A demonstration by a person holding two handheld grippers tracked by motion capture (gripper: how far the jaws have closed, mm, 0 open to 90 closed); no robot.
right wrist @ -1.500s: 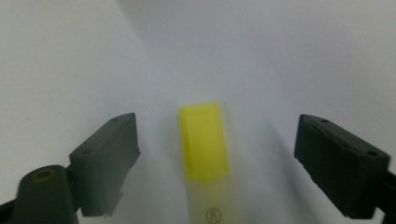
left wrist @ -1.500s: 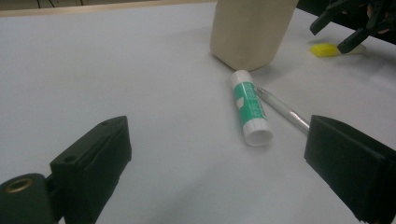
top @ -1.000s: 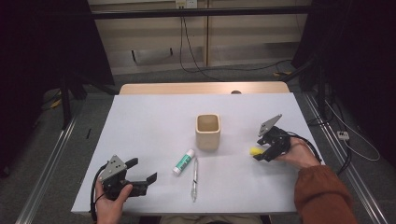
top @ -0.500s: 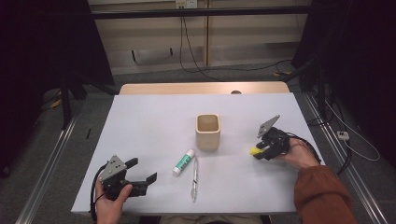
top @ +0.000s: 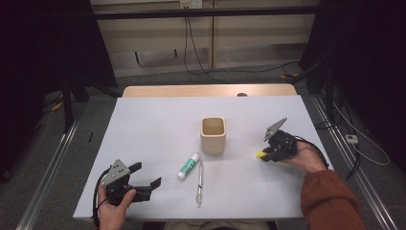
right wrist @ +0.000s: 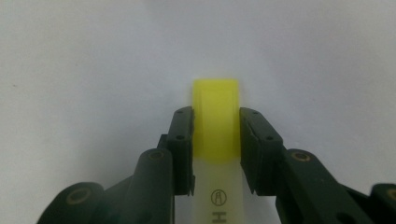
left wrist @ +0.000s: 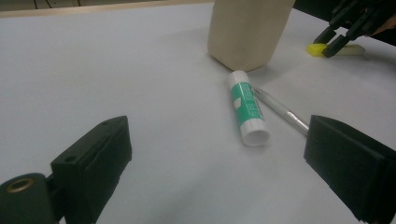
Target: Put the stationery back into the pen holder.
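A highlighter with a yellow cap (right wrist: 217,100) lies flat on the white table at the right. My right gripper (right wrist: 216,116) has just been closing, and its pads now press on both sides of the cap. From above, the right gripper (top: 264,154) is low over the highlighter (top: 260,155). My left gripper (top: 146,175) rests open at the front left with nothing between its jaws. In its own view the left gripper (left wrist: 219,128) points toward a green-and-white glue stick (left wrist: 247,109) and a clear pen (left wrist: 280,109).
A beige square cup (top: 213,135) stands upright mid-table, left of the right gripper. The glue stick (top: 188,166) and the pen (top: 199,184) lie in front of it. The table (top: 158,124) ends in a wooden strip at the back.
The right gripper's jaws have narrowed onto the yellow highlighter. Neither hand has shifted, and the left gripper is unchanged.
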